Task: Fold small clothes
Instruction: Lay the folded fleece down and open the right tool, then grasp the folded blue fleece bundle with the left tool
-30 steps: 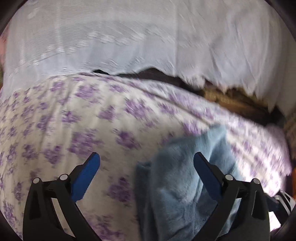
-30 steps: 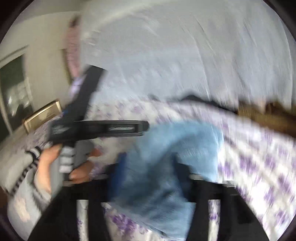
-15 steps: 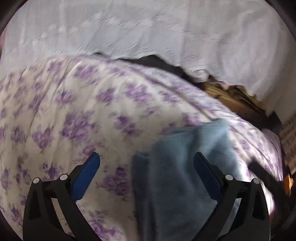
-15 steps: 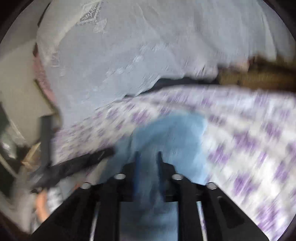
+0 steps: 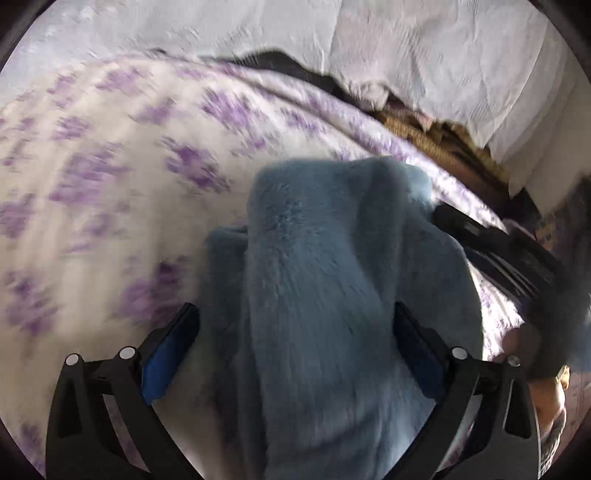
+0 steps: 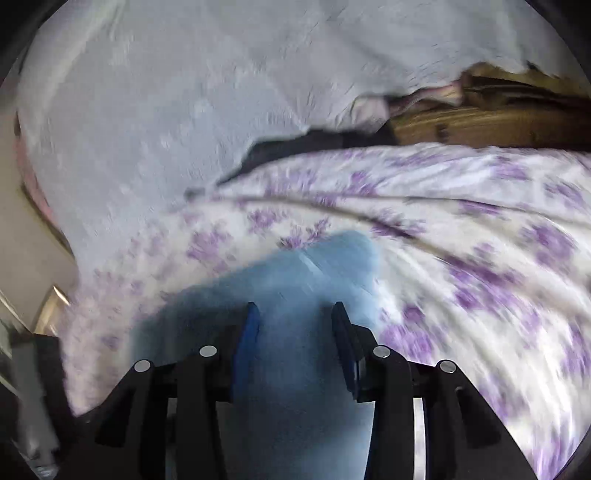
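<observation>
A fluffy light-blue garment (image 5: 325, 258) lies folded on a white bedspread with purple flowers (image 5: 110, 166). My left gripper (image 5: 293, 306) hovers low over it, open wide, with the garment's thick fold between the fingers and no pad pressing on it. In the right wrist view the same garment (image 6: 314, 273) lies under my right gripper (image 6: 295, 304). Its jaws are opening, and the cloth shows through the gap between the blue pads (image 6: 247, 332), which stand clear of it. The right tool's dark body (image 5: 498, 254) shows blurred at the garment's right side.
A white textured cloth (image 5: 258, 33) hangs behind the bed, also in the right wrist view (image 6: 184, 92). A brown woven piece (image 6: 498, 122) and a dark gap sit at the bed's far edge. The floral bedspread (image 6: 480, 240) stretches bare to the right.
My left gripper has sunk toward the garment, which now fills the space between its fingers. The right gripper rolled and slid sideways, and its narrow jaws have spread apart.
</observation>
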`<state>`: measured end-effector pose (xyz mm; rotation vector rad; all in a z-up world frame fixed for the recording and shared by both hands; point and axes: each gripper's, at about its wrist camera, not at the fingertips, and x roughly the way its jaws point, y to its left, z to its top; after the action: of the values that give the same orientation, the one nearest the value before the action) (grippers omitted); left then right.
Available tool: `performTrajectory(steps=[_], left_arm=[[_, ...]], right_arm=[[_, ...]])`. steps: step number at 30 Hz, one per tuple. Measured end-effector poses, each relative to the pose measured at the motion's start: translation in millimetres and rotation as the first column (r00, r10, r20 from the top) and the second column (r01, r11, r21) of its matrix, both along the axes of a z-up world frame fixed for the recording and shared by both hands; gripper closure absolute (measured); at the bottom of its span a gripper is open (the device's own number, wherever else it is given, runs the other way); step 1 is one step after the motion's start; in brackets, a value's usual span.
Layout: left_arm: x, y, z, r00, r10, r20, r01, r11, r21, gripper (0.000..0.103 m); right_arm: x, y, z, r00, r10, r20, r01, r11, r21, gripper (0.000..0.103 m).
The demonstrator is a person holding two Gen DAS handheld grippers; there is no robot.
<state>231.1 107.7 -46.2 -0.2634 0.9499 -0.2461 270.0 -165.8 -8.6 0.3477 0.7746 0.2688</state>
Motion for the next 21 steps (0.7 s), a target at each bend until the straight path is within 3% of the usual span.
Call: performTrajectory(steps=[2,4,5,7,9,11,14,19,21], left_arm=[[-14,8,11,0.999,0.018,0.043,-0.02,0.999,0.034,0.004],[-24,12,14,0.998,0.032,0.057,-0.036,0.996,0.076,0.004],[-22,11,9,0.999,0.028,0.039,-0.032,0.995,0.095,0.004],[-20,5,-13,1.0,0.012,-0.008,-0.011,0.992,0.122,0.004],[-24,1,-14,1.0,0.012,0.02,-0.015,0.987,0.157,0.004],[-31,-1,-8,0.998,0.022,0.051,-0.031,0.981,0.192,0.004],[-52,1,4,0.994,0.048,0.096,-0.065,0.981,0.181,0.005],[-89,-17,30,0.976,0.011,0.218,-0.061,0.972,0.227,0.005],[-94,-27,27,0.973,0.029,0.229,-0.103,0.943,0.316,0.004]], right_arm=[[-31,-7,13,0.998,0.015,0.06,-0.014,1.0,-0.014,0.061],[-63,-10,15,0.993,0.007,0.121,0.008,0.993,-0.122,0.055],[-74,-12,7,0.993,0.011,0.118,0.009,0.986,-0.165,0.053],[-69,-14,-25,0.999,0.033,0.016,-0.029,0.98,-0.197,0.045],[-68,-28,-41,1.0,-0.001,0.011,0.002,0.992,-0.127,0.033],[-57,-44,-39,0.999,0.005,-0.05,-0.007,1.0,-0.026,0.033],[-73,-52,-35,0.999,-0.03,-0.017,0.029,0.999,-0.012,0.033],[-119,-39,-8,0.991,-0.002,0.135,0.017,0.994,-0.107,0.033],[-125,-24,-13,0.993,0.03,0.113,-0.006,0.979,-0.204,0.033]])
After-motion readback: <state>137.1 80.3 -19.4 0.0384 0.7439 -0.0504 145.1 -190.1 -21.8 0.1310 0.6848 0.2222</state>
